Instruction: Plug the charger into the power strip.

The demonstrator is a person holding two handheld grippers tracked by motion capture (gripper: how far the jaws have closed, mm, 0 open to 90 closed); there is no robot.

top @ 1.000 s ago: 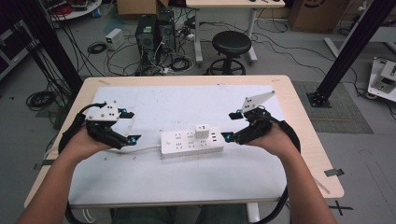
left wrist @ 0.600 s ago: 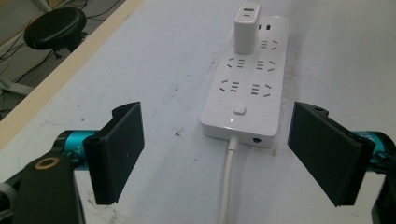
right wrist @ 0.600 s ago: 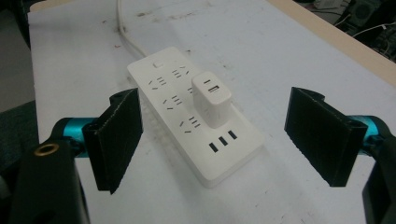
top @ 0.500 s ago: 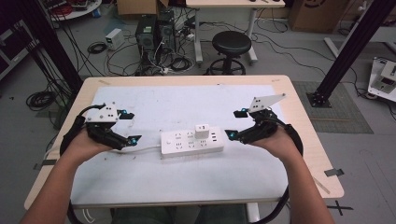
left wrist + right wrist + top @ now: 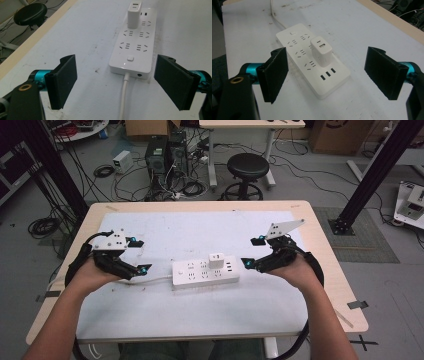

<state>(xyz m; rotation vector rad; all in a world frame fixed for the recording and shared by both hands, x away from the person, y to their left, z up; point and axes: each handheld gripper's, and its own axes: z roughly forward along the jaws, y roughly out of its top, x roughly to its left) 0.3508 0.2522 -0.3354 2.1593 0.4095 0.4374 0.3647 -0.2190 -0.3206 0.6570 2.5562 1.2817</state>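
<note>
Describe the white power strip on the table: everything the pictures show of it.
The power strip is a long, flat, white block, plastic by its look, lying flat on the white table cover between the two open grippers, touched by neither. Its top carries rows of sockets, a small square button near the cord end and three USB slots at the far end. A white cable leaves the end facing the left gripper. A white USB charger stands plugged into one socket, toward the right gripper.

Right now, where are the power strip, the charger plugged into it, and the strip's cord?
power strip [image 5: 200, 275], high view, top face left of middle.
charger [image 5: 322, 51], right gripper view, its front face.
cord [image 5: 124, 95], left gripper view, mid-length.
</note>
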